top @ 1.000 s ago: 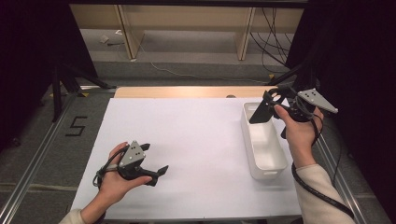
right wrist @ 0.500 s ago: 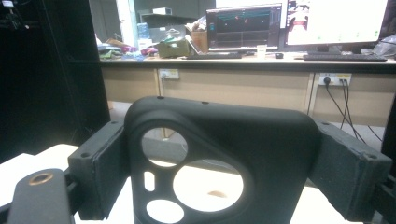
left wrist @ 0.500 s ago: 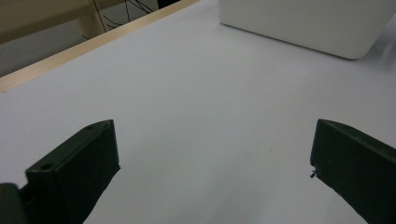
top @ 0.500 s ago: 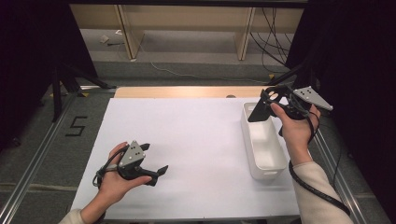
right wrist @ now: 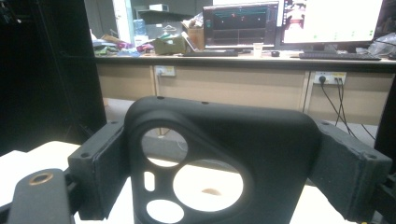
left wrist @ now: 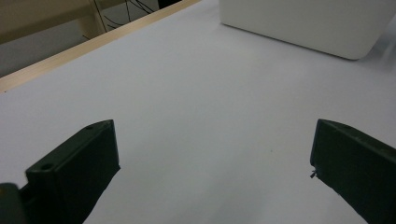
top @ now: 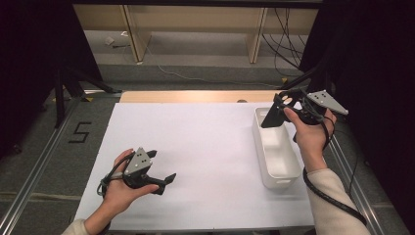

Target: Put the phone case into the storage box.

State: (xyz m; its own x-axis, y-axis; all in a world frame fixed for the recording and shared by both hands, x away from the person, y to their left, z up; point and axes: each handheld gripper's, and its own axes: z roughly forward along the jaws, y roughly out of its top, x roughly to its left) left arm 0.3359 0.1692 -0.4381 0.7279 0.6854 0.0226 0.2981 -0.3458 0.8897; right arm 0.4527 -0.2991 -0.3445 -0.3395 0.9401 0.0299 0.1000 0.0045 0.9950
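Observation:
My right gripper [top: 280, 110] is held up over the far end of a white bin [top: 292, 166] at the table's right side. It is shut on a black phone case [top: 272, 117]. In the right gripper view the phone case [right wrist: 261, 135] stands upright with its camera cut-outs facing me, and both jaws press on its side edges. My left gripper [top: 163, 166] rests low on the white sheet [top: 210, 142] at the front left, in the person's hand. Its jaws stand wide open with nothing between them, as the left gripper view shows [left wrist: 215, 172].
The bin [left wrist: 303, 23] looks empty inside. A wooden strip [top: 195, 96] runs along the table's far edge. Metal rails [top: 34, 171] flank the table, with a "5" mark [top: 80, 132] on the floor at left. A desk with monitors [right wrist: 243, 23] stands beyond.

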